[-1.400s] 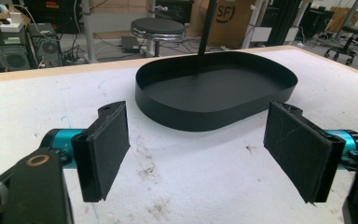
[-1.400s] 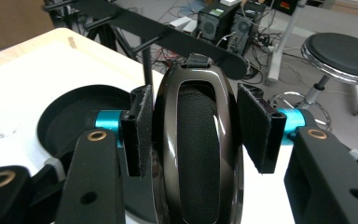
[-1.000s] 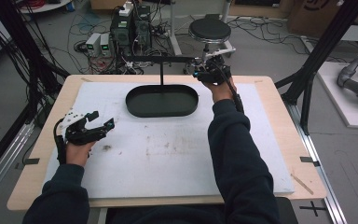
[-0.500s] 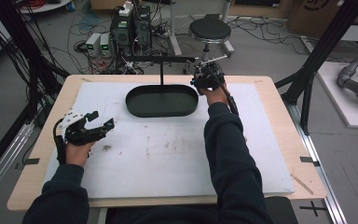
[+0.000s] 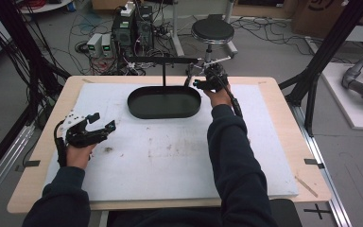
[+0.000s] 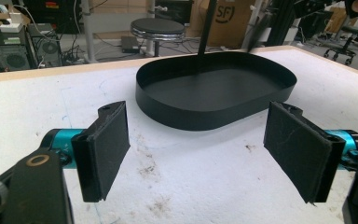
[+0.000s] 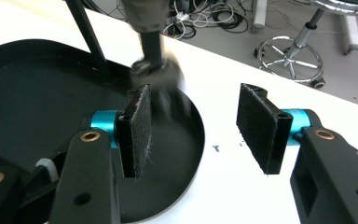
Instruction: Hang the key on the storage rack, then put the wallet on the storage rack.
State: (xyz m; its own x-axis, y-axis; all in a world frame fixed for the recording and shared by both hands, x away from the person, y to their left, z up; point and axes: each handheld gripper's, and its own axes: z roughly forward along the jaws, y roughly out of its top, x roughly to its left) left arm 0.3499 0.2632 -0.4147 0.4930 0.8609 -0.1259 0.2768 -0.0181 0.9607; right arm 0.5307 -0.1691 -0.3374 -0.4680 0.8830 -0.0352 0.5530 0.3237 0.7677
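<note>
At the near left, the left hand-held gripper [image 5: 105,121] lies low over the white surface [image 5: 170,161], its jaws wide apart with nothing between them. It is well away from the work.

Further right and far across the surface sits the black oval tray [image 5: 163,115]. A thin black stand [image 5: 164,75] rises from it and carries a crossbar. The tray looks like thin sheet metal, stiff but light, and I'd expect it to slide if nudged.

From the right end of the crossbar hangs a small dark piece [image 7: 156,65], over the tray's right end. It is blurred in the right gripper view, so I can't tell its exact shape. It seems to be a narrow stem with a thicker, rounded bottom. It looks light and free to swing, which makes it hard to catch. The stem should give the pads a better grip than the rounded end, which may slip.

The right hand-held gripper [image 7: 193,126] is just beside the piece. Its jaws have just been opening and stand apart with only bare surface between them. The piece hangs just beyond one pad.
</note>
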